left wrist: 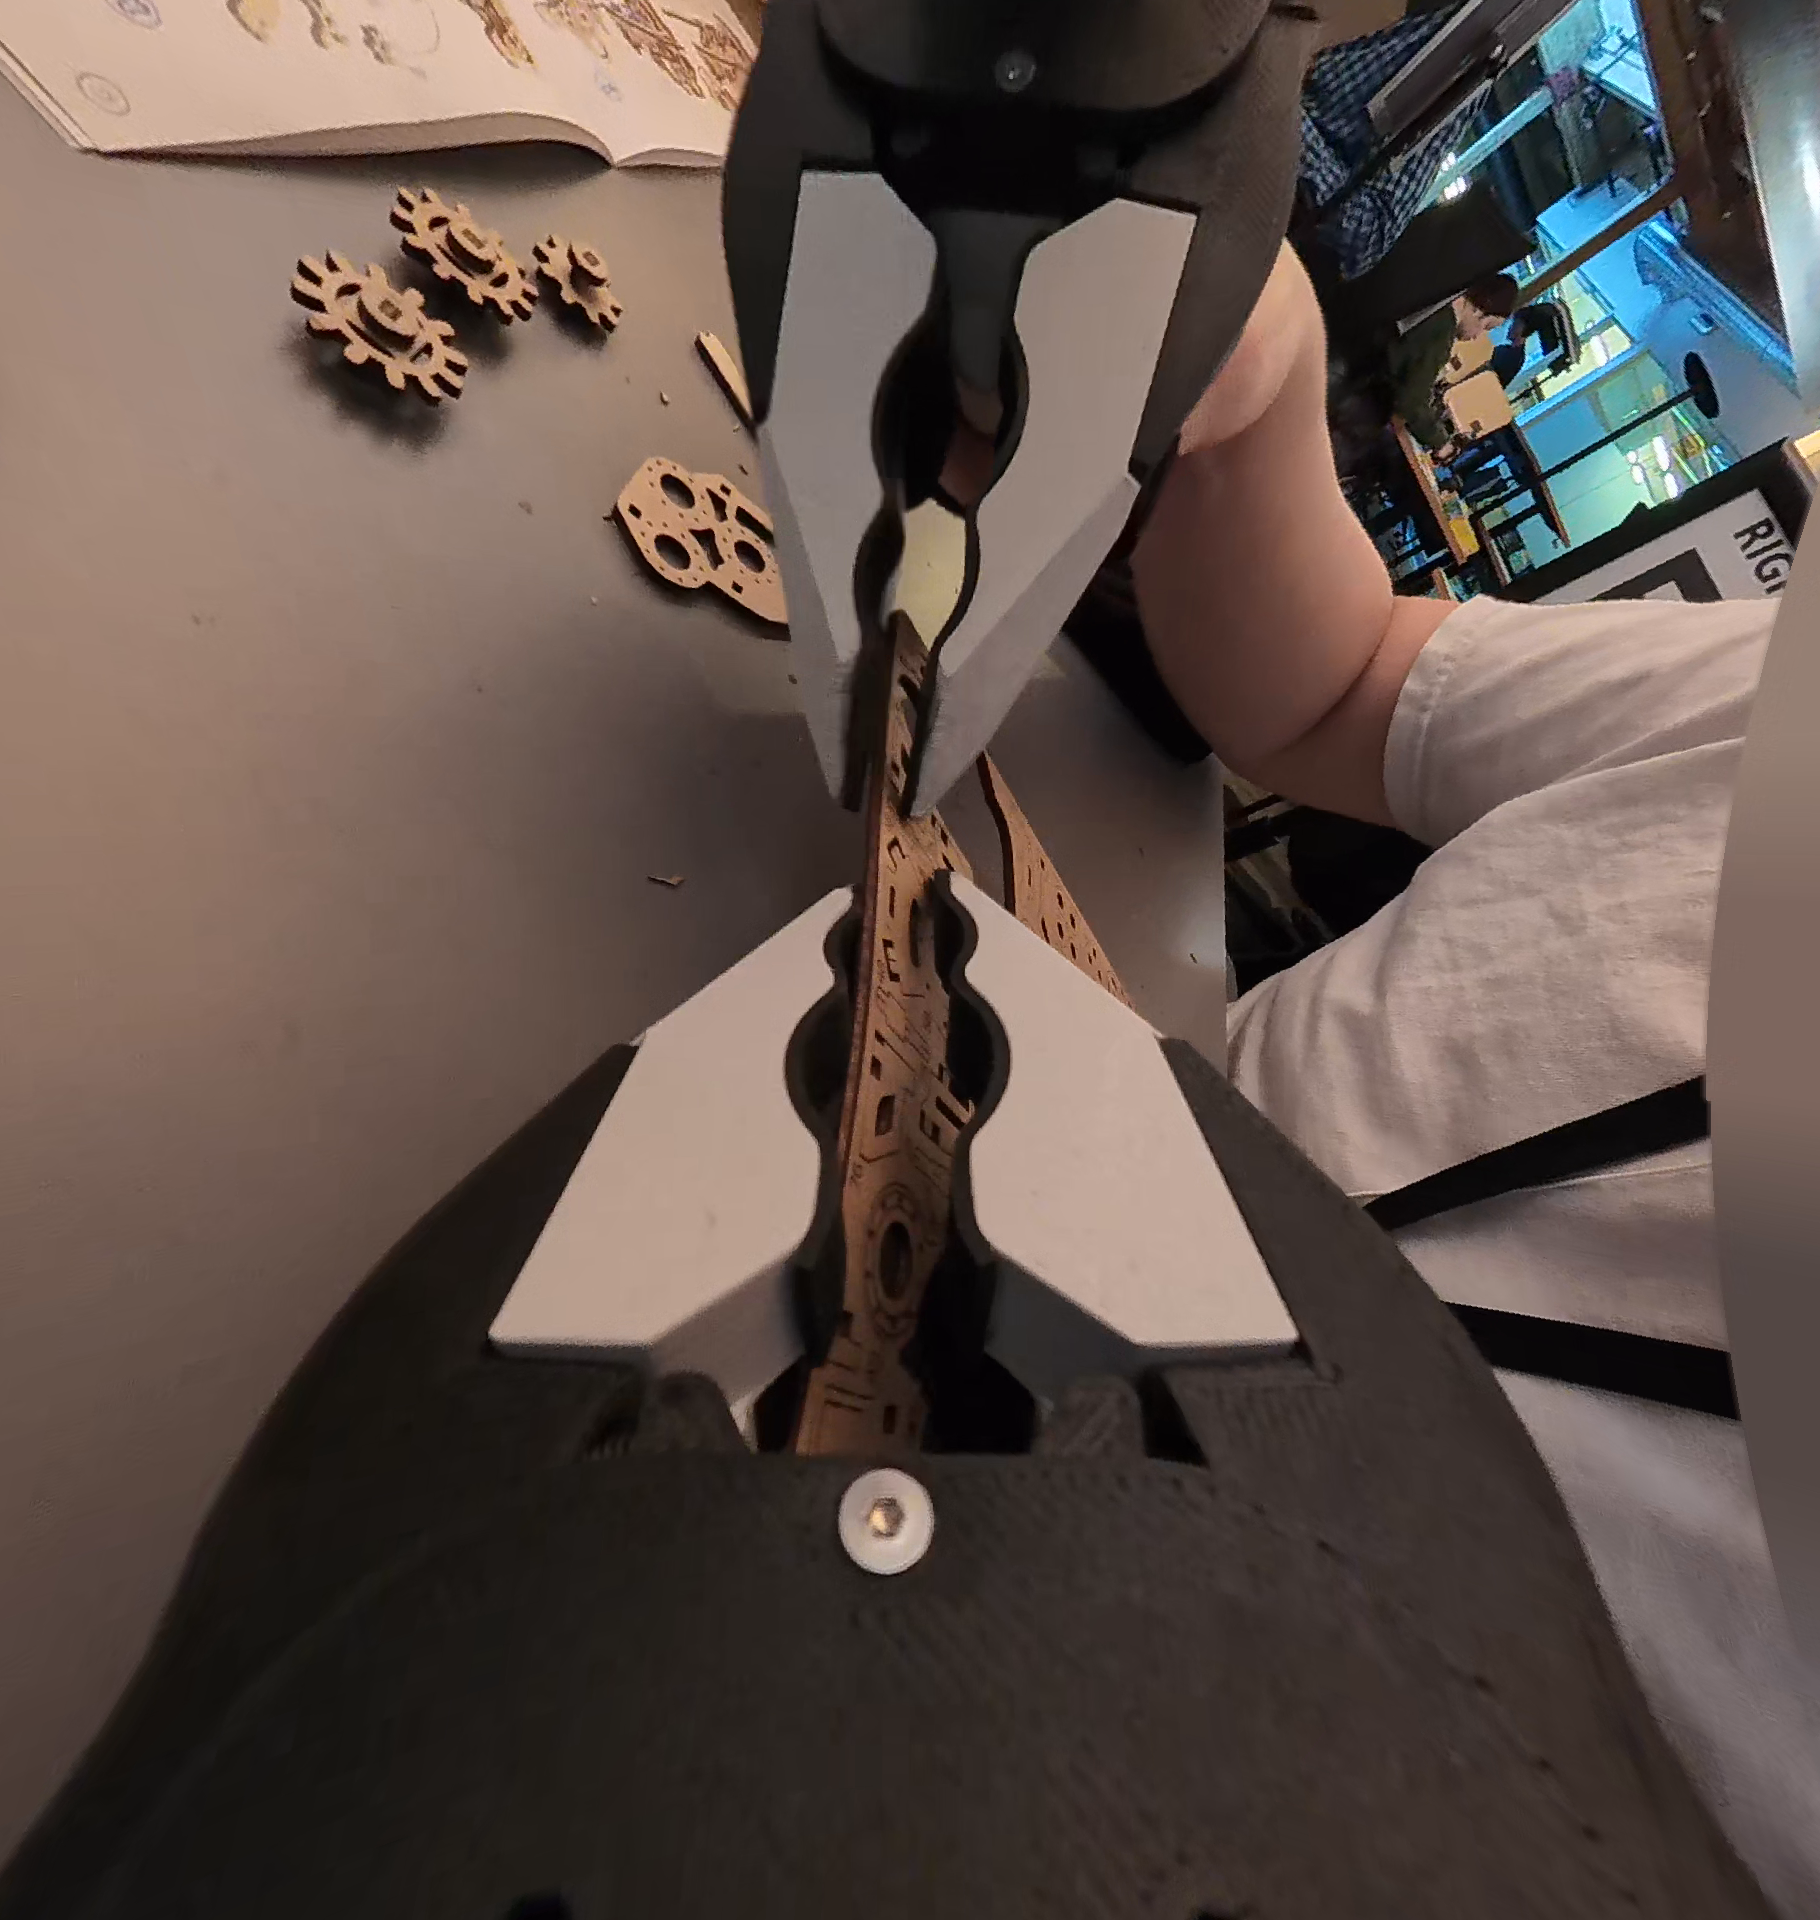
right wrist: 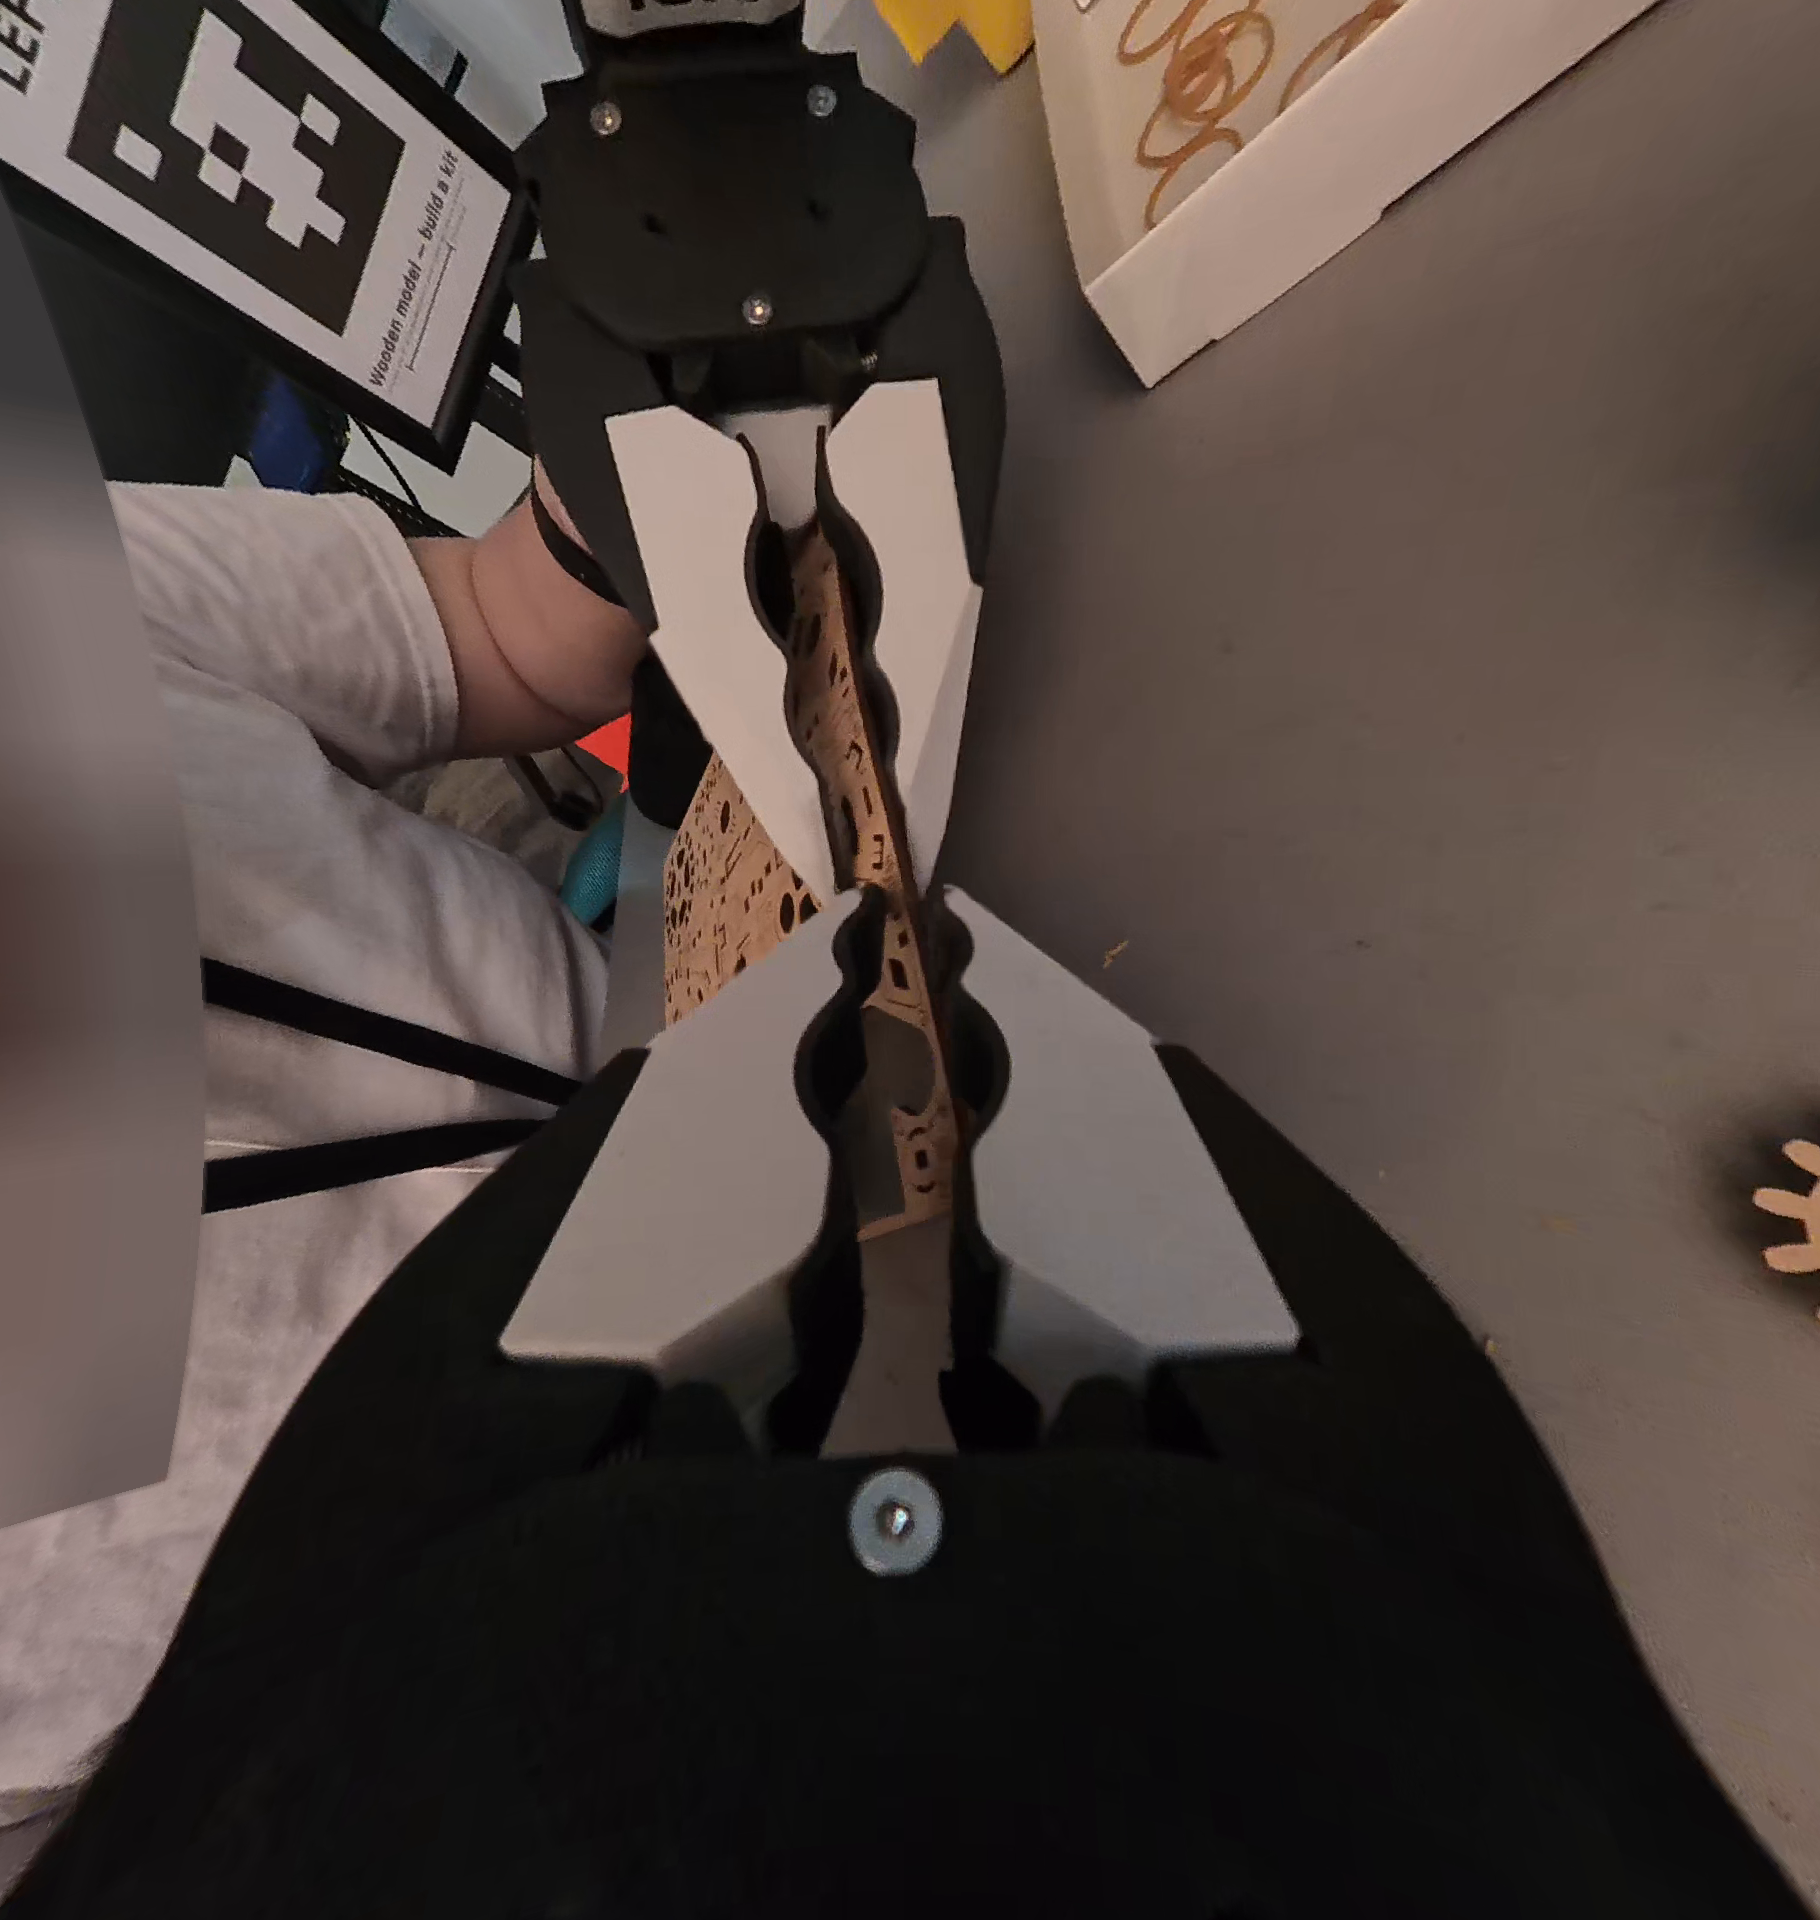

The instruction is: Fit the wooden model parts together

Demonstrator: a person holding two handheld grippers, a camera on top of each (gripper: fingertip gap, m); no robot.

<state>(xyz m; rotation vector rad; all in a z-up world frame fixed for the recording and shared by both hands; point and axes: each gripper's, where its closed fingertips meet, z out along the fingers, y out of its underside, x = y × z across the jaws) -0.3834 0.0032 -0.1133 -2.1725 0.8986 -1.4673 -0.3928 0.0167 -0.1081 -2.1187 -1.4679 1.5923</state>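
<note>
Both grippers meet tip to tip, each pinched onto a thin wooden panel (left wrist: 901,1143) held off the table (left wrist: 262,831): the left gripper (left wrist: 901,904) nearest, the right gripper (left wrist: 880,805) beyond. Only the left wrist view shows three gears (left wrist: 449,281) and a booklet (left wrist: 366,83) at the far edge; only the right shows the box of rubber bands (right wrist: 1228,135).

a marker card (right wrist: 241,197) left of my left tongs (right wrist: 880,873) bears printed lines; a white sign (left wrist: 1737,561) right of my right tongs (left wrist: 878,805) bears bold letters.
</note>
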